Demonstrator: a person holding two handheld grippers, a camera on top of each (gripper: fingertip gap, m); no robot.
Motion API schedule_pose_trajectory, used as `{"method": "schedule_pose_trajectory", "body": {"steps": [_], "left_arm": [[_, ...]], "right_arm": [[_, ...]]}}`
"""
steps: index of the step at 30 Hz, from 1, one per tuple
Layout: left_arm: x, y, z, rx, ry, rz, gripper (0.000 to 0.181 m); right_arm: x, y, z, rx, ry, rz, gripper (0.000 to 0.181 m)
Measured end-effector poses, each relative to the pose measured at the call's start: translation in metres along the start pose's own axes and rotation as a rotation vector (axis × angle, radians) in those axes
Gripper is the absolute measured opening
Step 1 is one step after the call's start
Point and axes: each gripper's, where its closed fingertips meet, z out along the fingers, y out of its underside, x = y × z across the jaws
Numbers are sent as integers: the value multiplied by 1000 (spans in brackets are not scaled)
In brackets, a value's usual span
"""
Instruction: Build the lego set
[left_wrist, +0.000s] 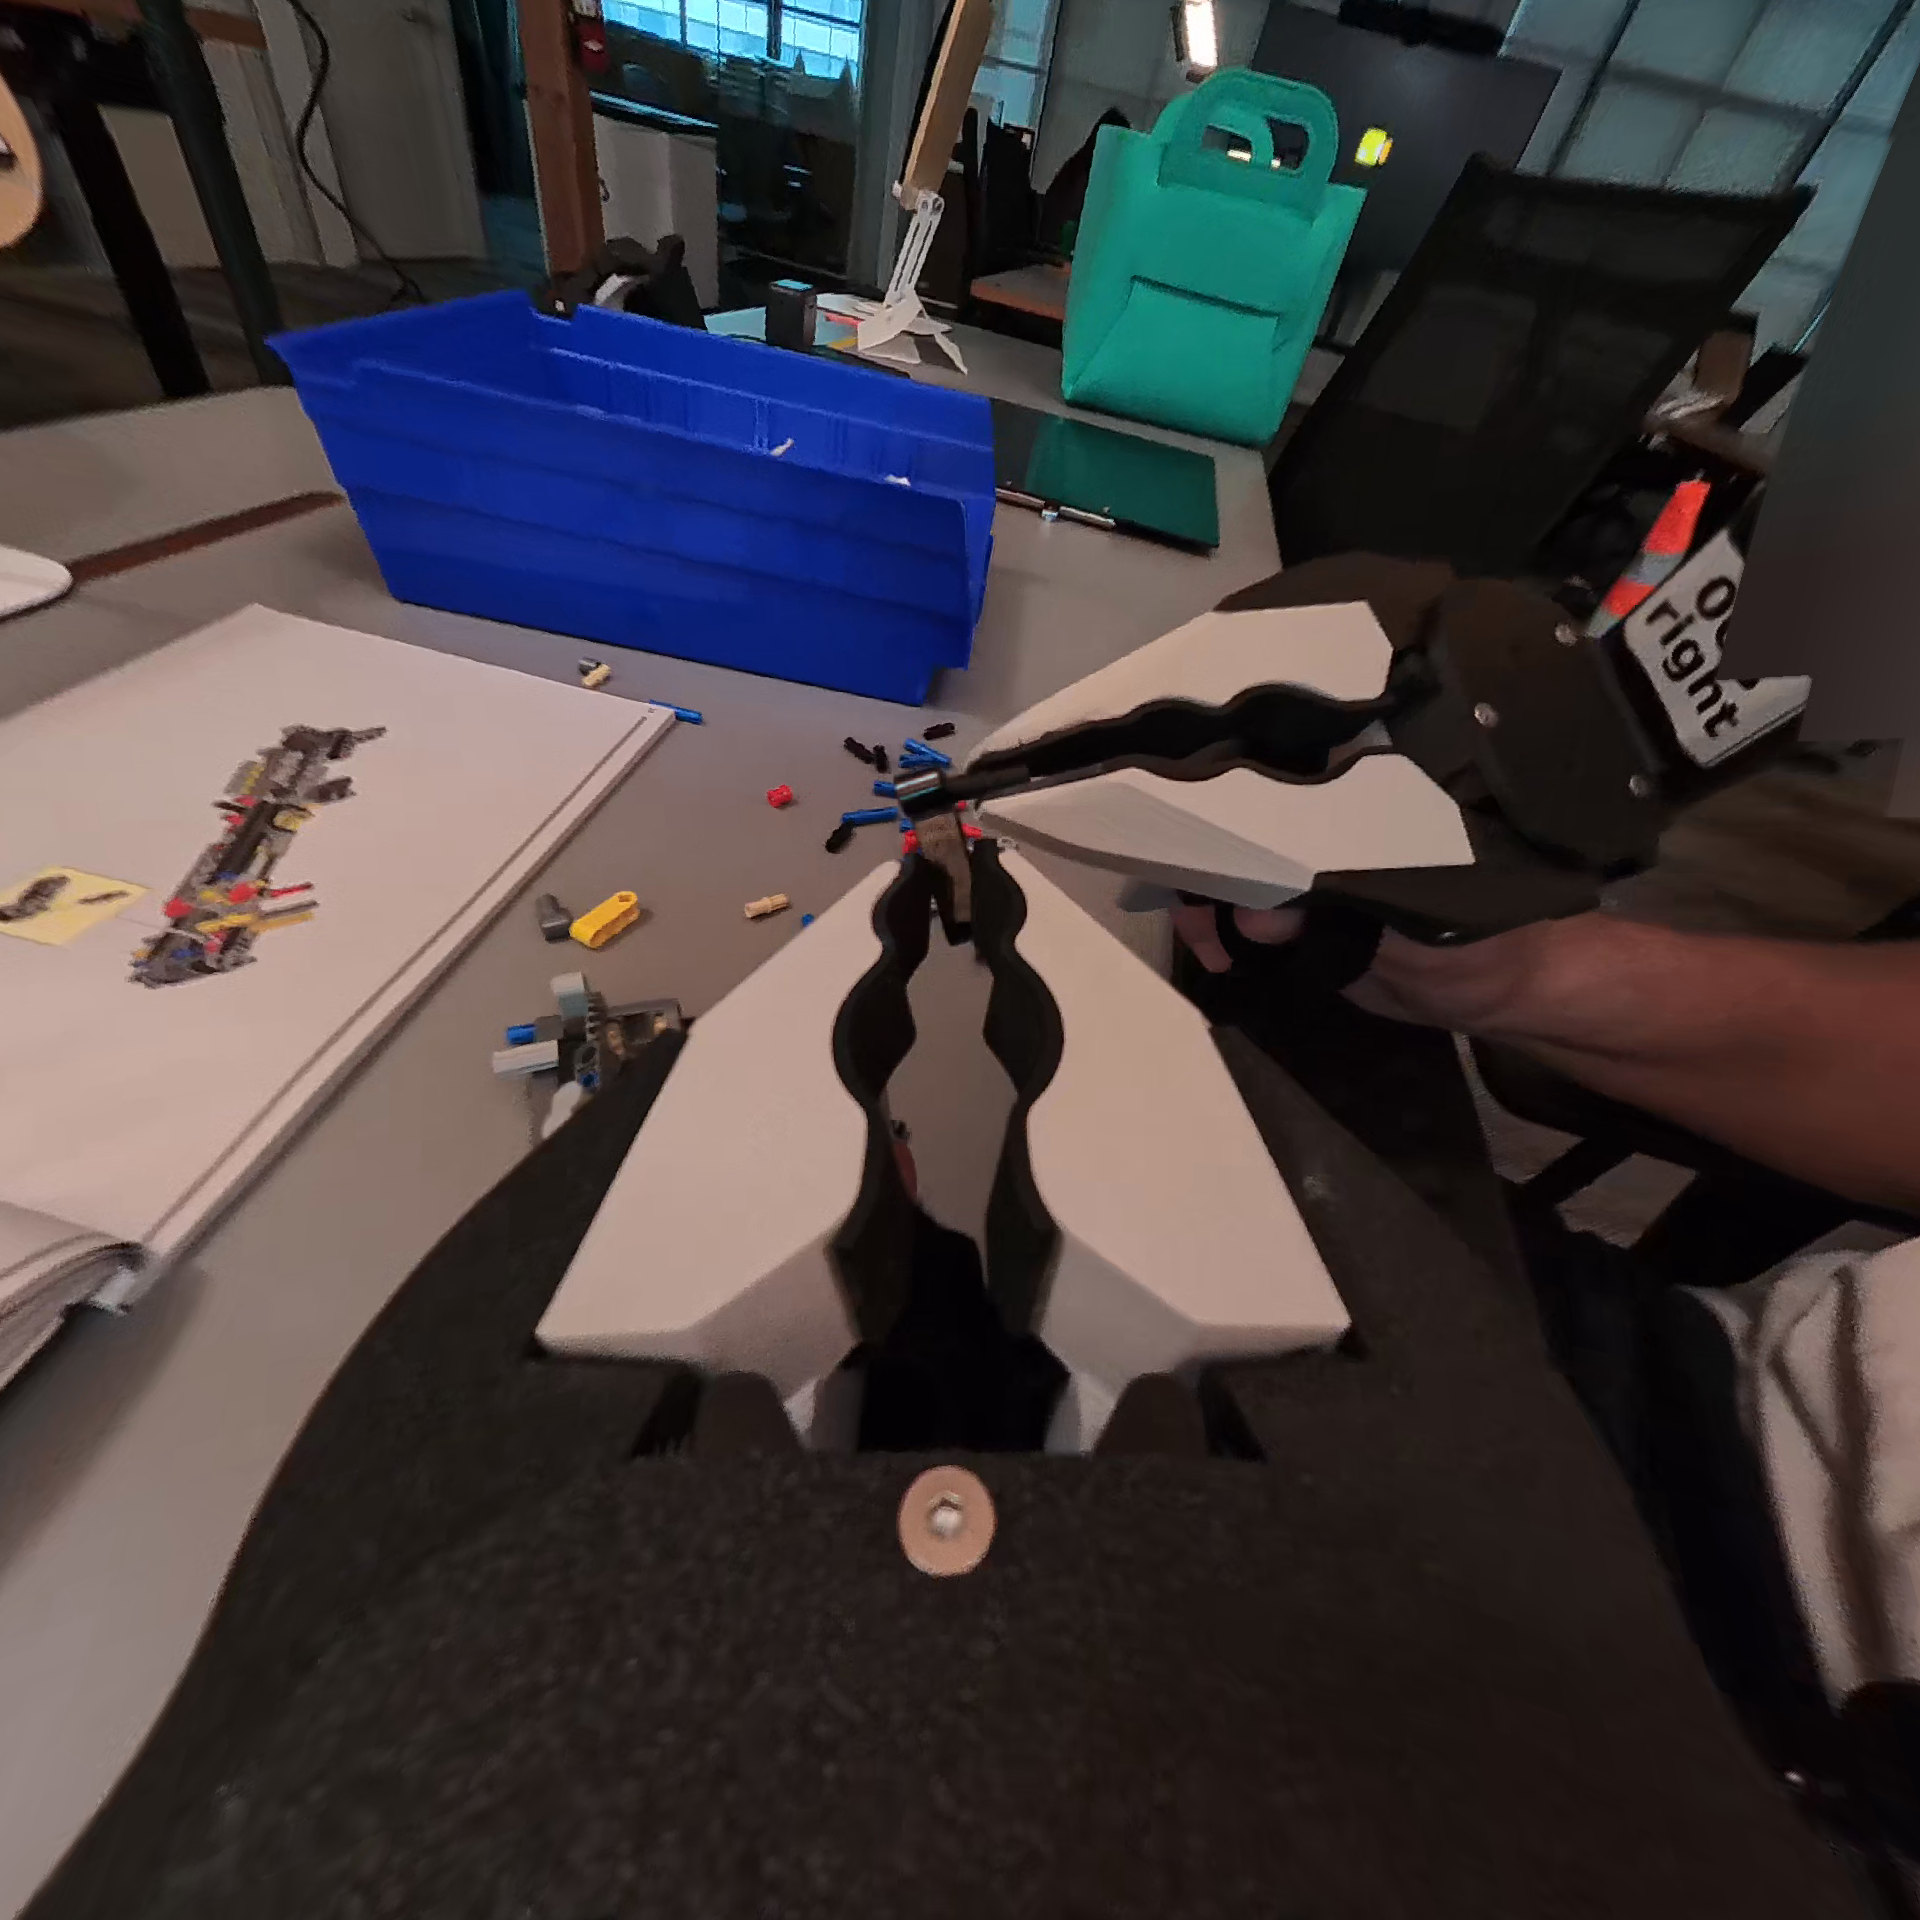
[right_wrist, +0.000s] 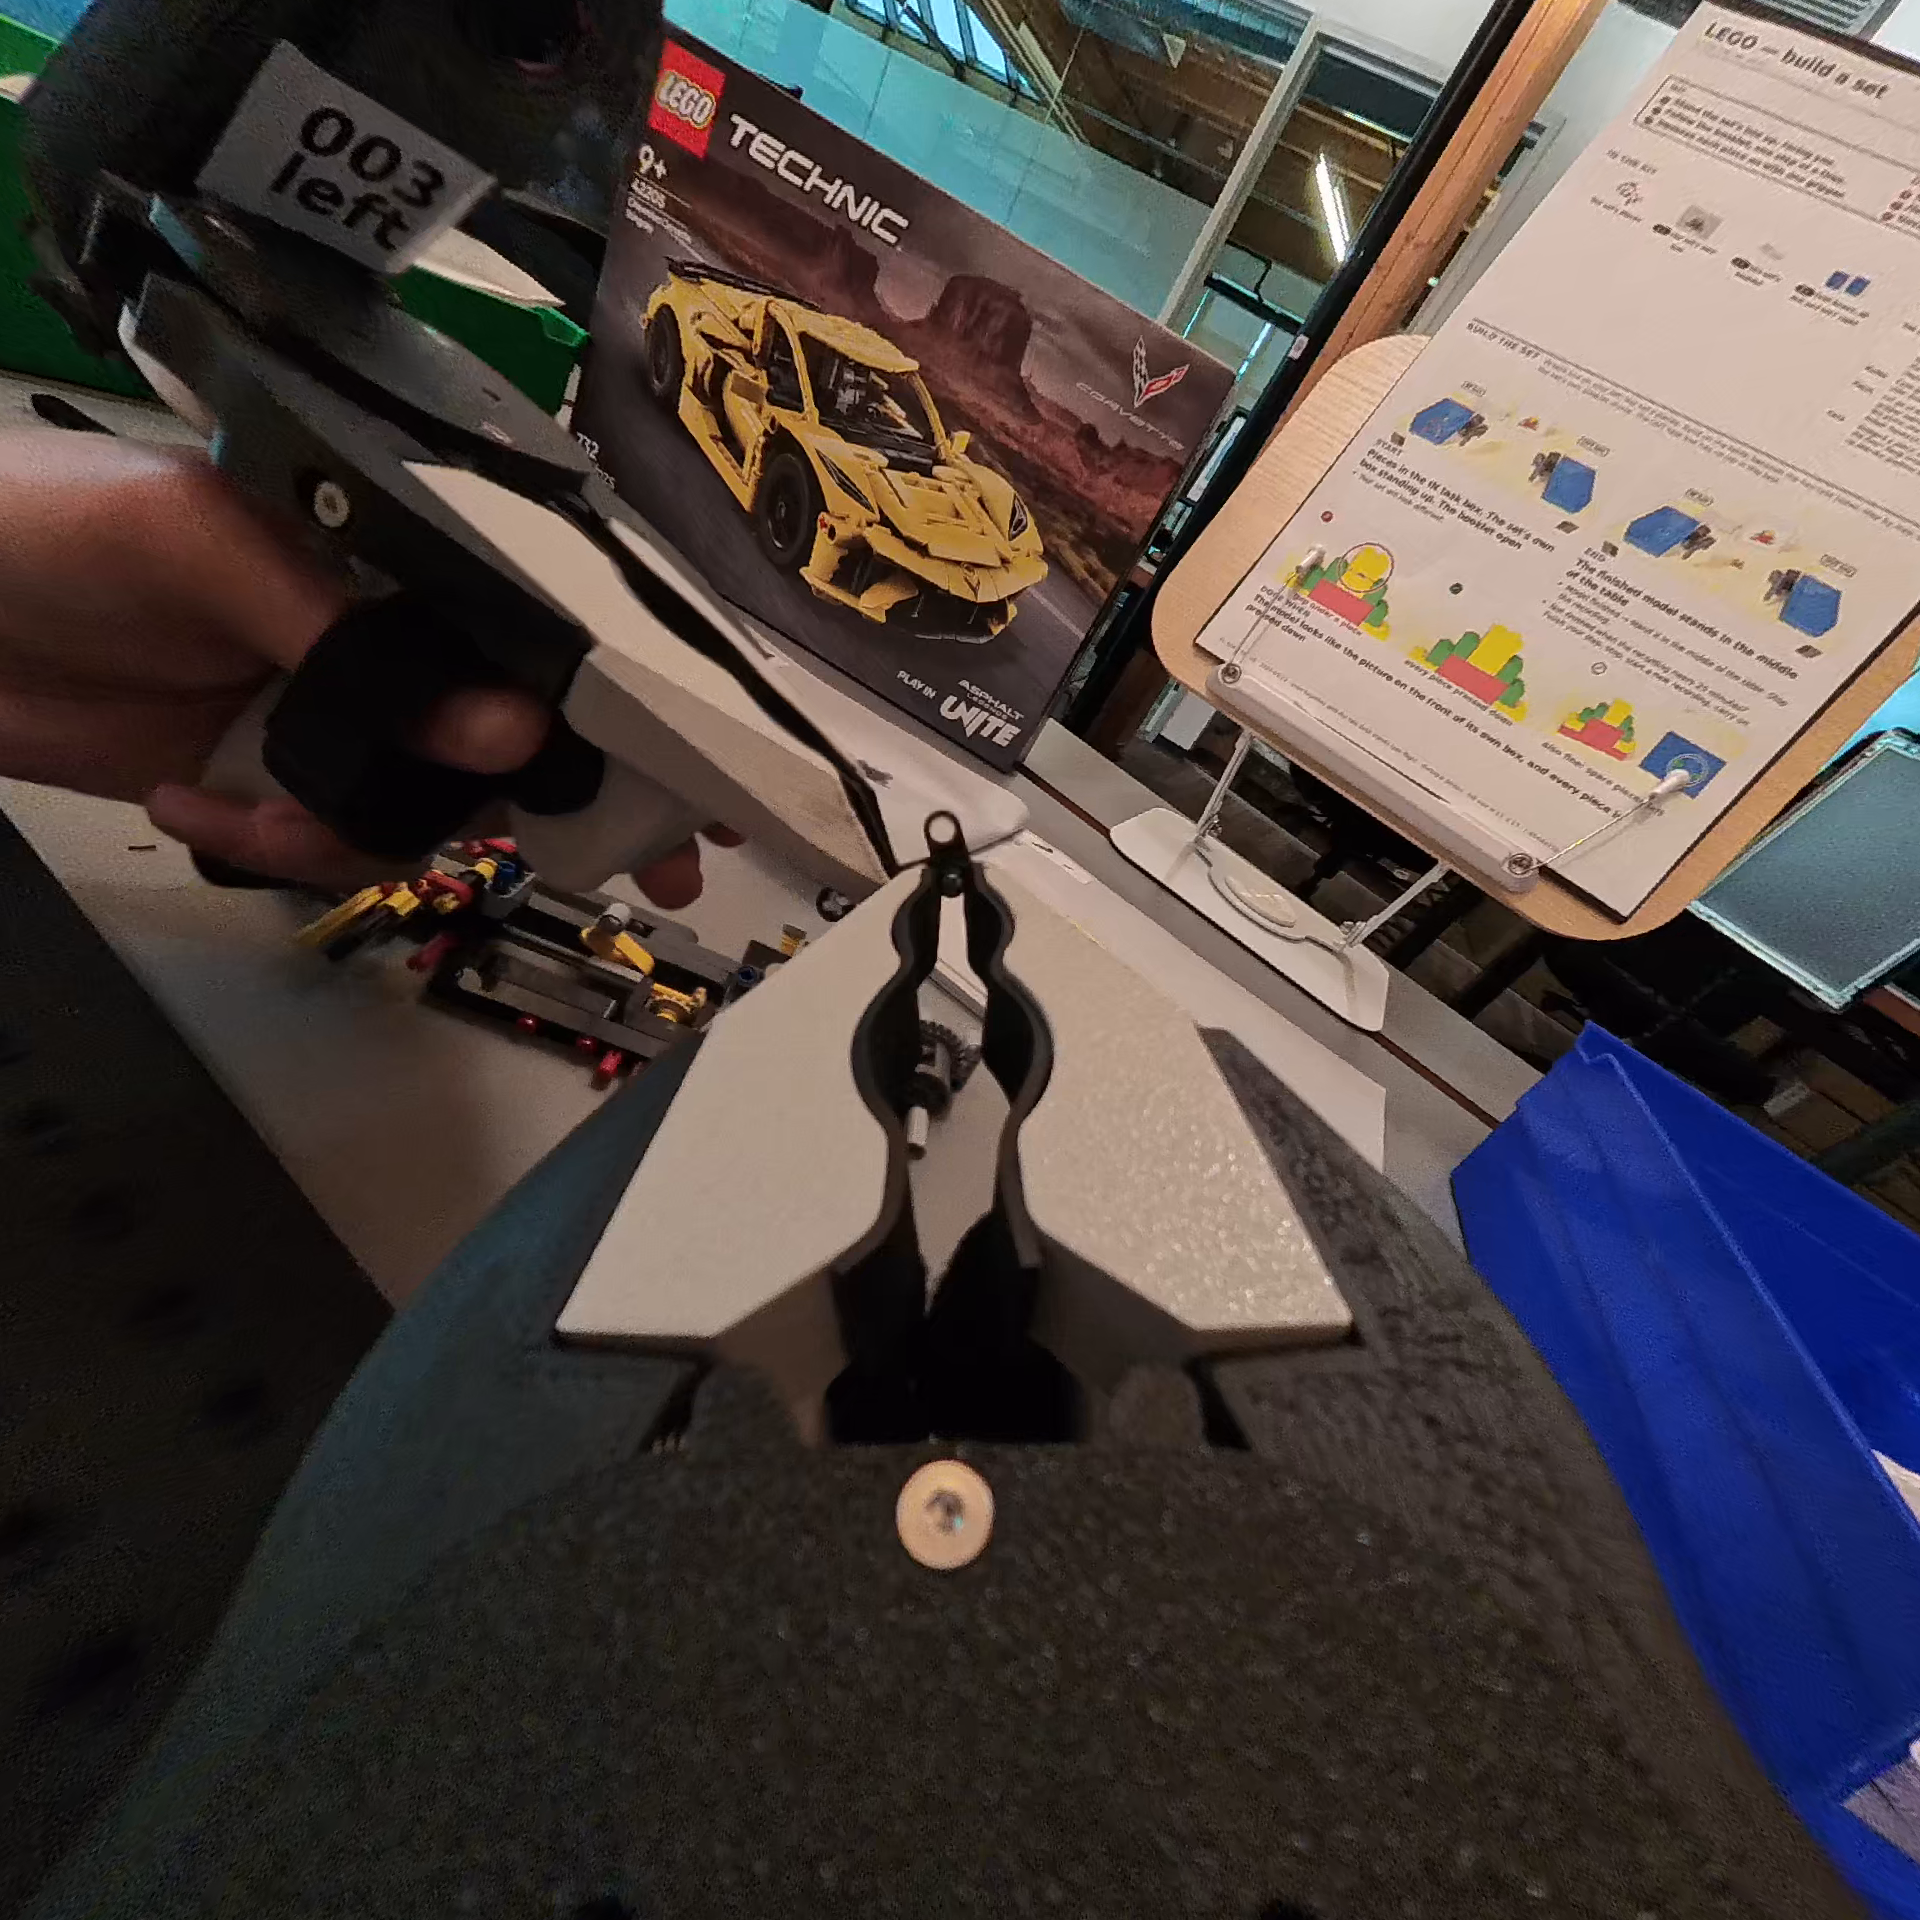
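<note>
Above the table (left_wrist: 436, 1299), both grippers seemingly pinch small pieces (left_wrist: 948, 868)

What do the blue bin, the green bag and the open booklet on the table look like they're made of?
Blue bin: rigid moulded plastic, judging by its slight sheen and ribbed walls. Green bag: probably felt or a similar soft fabric, matte, with thick cut-out handles. Booklet: printed paper, with stacked page edges showing at its near corner.

Open booklet (left_wrist: 260, 883) cut off by left frame edge. Blue bin (right_wrist: 1714, 1403) cropped at right edge (contents unseen). Scattered small pieces (left_wrist: 894, 779) too blurred to identify.
</note>
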Motion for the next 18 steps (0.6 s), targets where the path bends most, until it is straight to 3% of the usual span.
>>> {"method": "schedule_pose_trajectory", "body": {"steps": [8,14,18], "left_arm": [[-4,4,-2,-66,-157,417,7],[-5,8,-4,-103,-189,588,7],[-3,8,-4,-100,-171,576,7]], "right_arm": [[-4,2,0,-4,-40,29,4],[-8,5,1,-21,-53,20,4],[-8,5,1,-31,-25,-55,4]]}}
